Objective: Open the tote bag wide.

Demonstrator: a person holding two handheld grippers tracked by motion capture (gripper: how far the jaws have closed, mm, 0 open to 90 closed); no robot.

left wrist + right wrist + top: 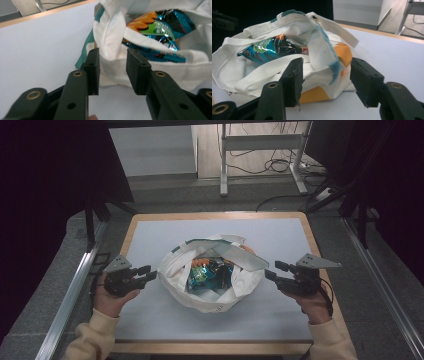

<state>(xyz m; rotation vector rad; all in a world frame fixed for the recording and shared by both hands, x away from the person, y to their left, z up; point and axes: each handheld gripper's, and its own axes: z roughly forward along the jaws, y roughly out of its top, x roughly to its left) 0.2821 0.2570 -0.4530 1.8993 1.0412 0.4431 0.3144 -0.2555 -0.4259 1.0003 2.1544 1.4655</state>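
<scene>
Revealing an orange panel (342, 53) on the bag (274, 75), right gripper view.

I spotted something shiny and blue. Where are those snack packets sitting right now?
The snack packets lie inside the open white tote bag at the table's middle in the high view, between the left gripper and right gripper.

Cream sleeves (92, 337), black tools, grey plates (318, 261)
</scene>
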